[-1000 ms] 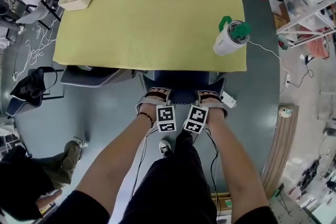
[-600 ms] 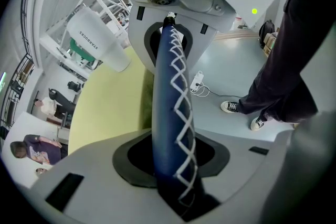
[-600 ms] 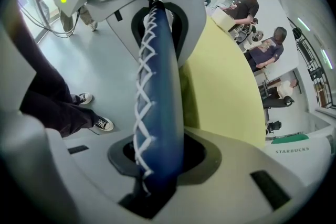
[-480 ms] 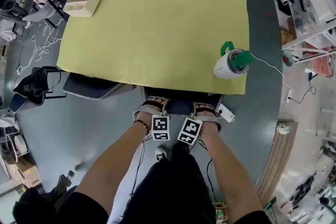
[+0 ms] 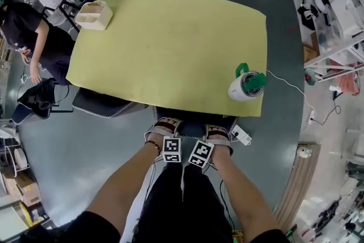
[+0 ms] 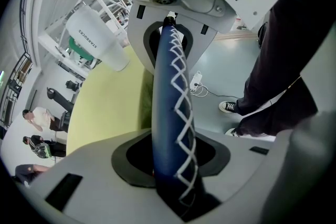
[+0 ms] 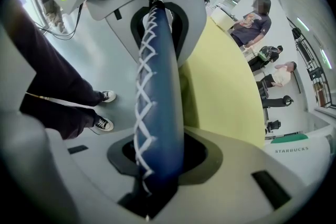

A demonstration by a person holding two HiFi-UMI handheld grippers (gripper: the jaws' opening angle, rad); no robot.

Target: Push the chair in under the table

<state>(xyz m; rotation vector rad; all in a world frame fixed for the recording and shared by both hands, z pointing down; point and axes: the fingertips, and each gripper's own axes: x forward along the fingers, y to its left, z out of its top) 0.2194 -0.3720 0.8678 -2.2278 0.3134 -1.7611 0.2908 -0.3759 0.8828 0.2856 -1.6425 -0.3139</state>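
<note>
The table (image 5: 170, 48) has grey floor (image 5: 85, 145) along its near edge. The chair (image 5: 193, 127) sits tucked under that edge's middle, only its backrest rim out. Left gripper (image 5: 166, 127) and right gripper (image 5: 218, 132) each clamp that rim side by side, jaws just eased slightly wider.

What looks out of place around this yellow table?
The left-hand chair, at the table's near edge, sits skewed and partly tucked under. The white cup stands close to the near right corner. Nothing looks spilled.

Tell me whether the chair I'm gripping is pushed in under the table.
Mostly in: of the chair only its blue backrest shows past the yellow table; the seat is hidden beneath.
</note>
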